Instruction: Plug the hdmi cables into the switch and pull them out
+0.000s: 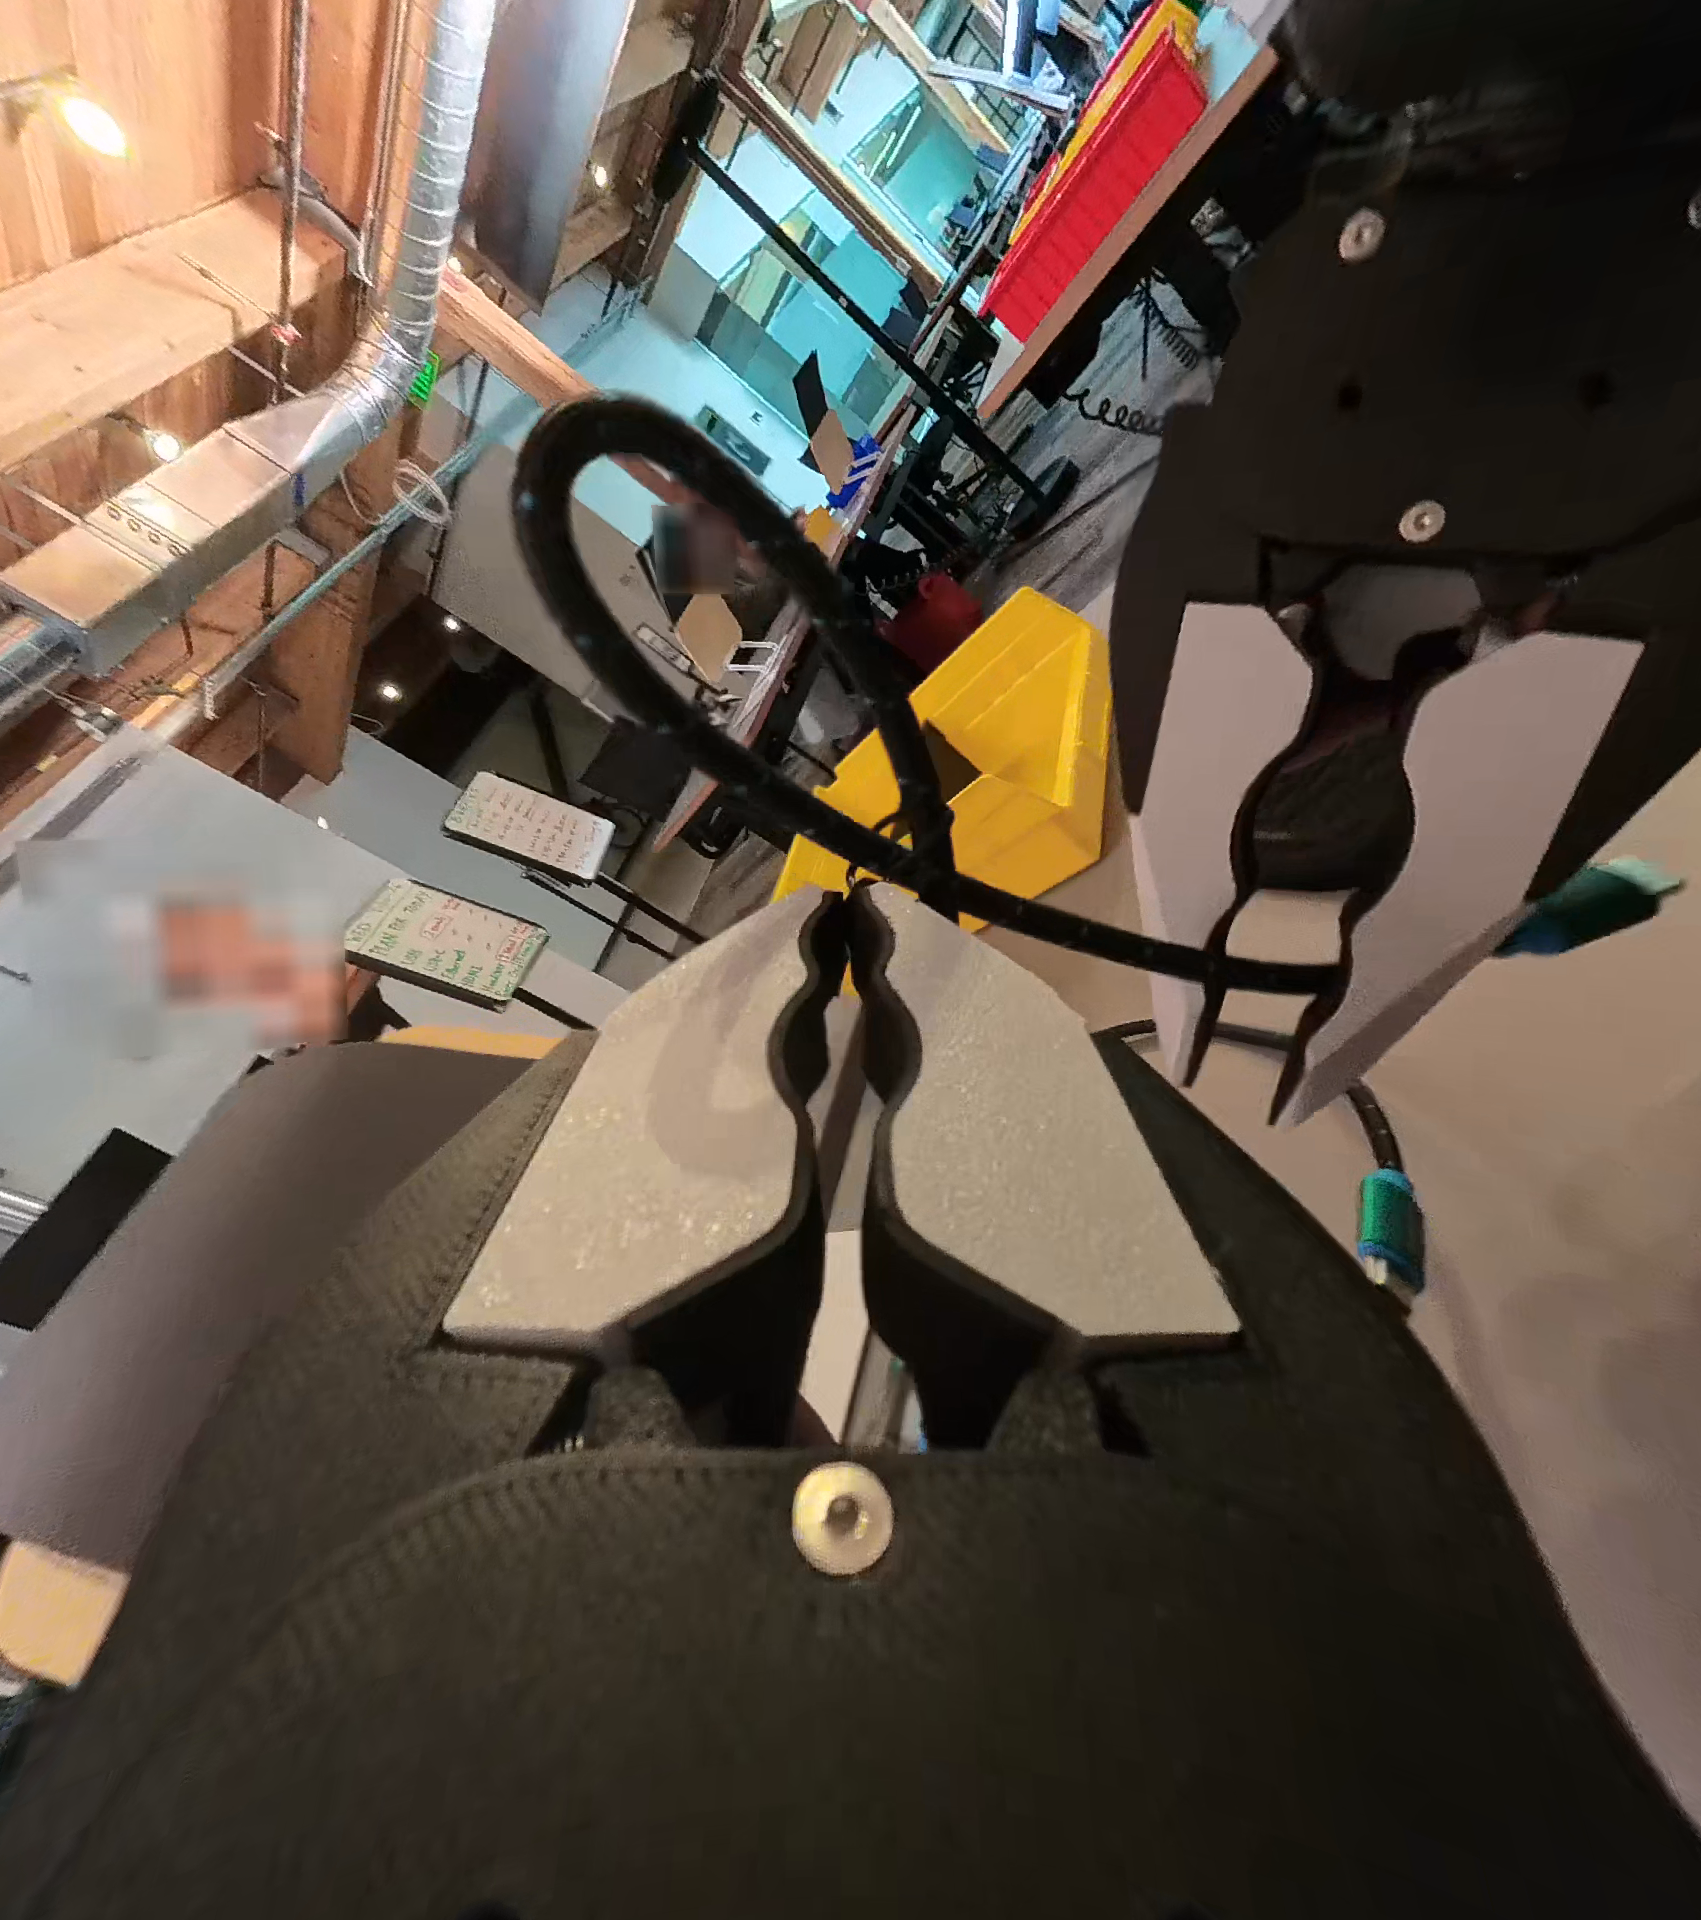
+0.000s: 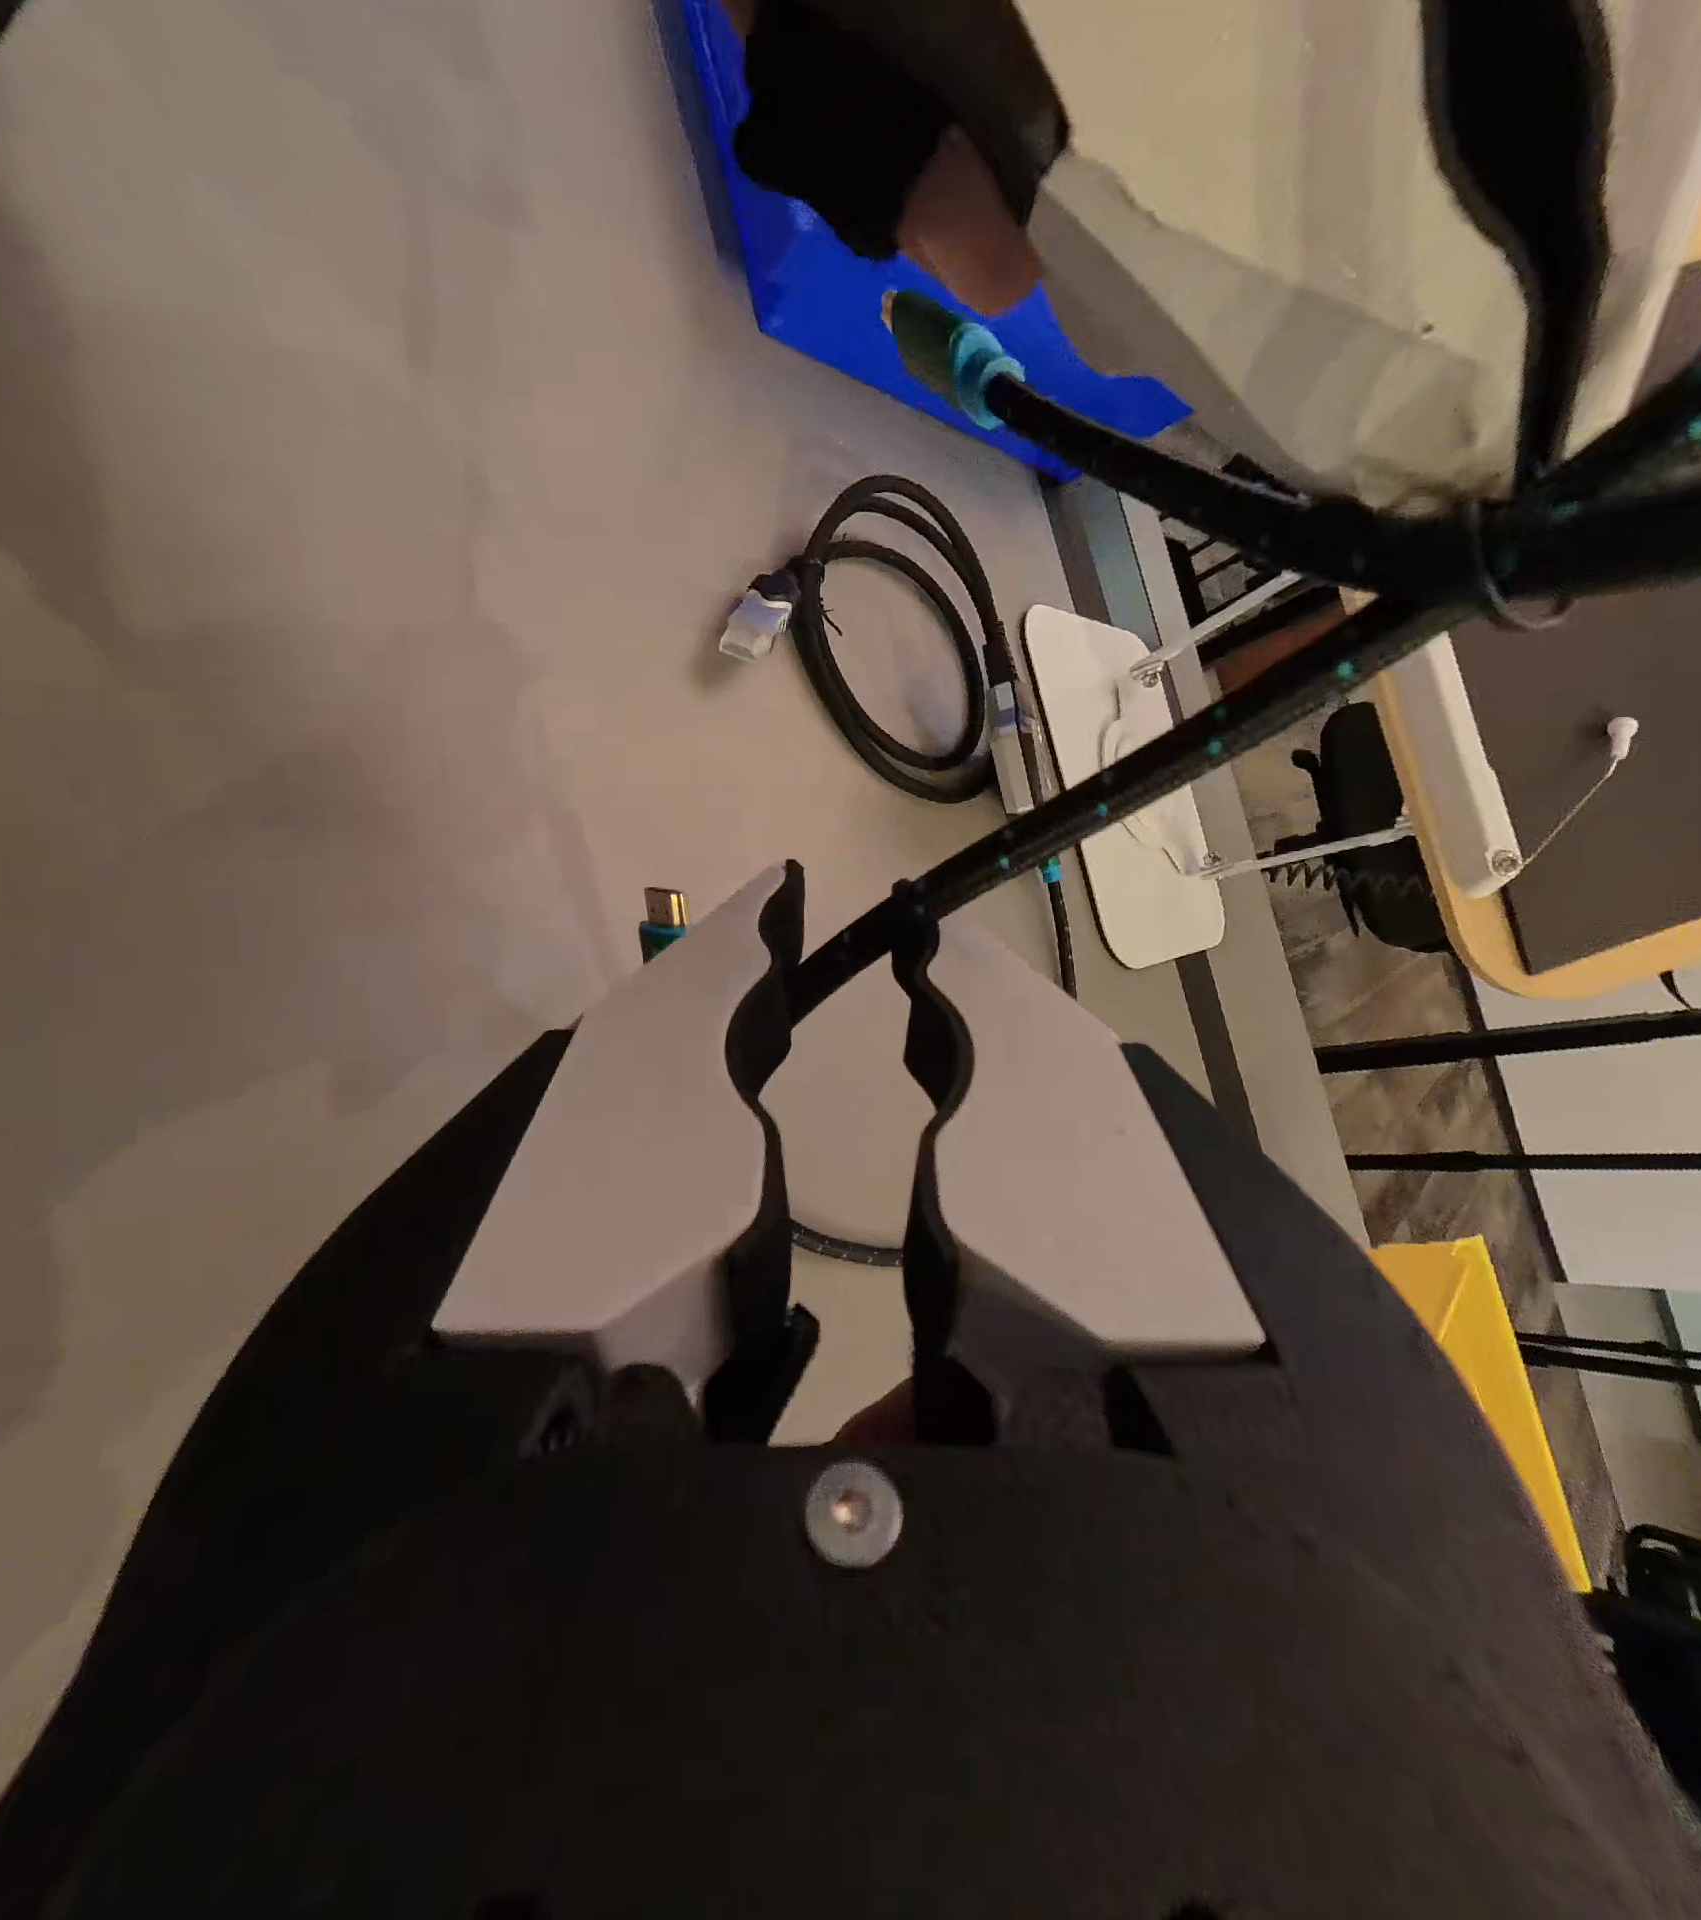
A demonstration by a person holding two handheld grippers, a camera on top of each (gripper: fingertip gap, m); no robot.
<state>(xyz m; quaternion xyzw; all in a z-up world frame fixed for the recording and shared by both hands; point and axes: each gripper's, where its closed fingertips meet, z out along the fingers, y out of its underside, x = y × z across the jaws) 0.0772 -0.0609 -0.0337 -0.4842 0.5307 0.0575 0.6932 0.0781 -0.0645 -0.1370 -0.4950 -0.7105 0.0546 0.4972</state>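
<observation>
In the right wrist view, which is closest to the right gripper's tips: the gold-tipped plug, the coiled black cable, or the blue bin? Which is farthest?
1. Gold-tipped plug, just left of the right gripper.
2. Coiled black cable, farther up the table.
3. Blue bin, at the top, farthest.

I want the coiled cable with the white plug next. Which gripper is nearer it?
Right. The right gripper points toward the coiled cable lying on the table ahead; the left gripper is raised, holding the bundled black cable.

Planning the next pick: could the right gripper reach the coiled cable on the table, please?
Probably not: the right gripper has a braided cable across its fingers, between it and the coiled cable.
</observation>
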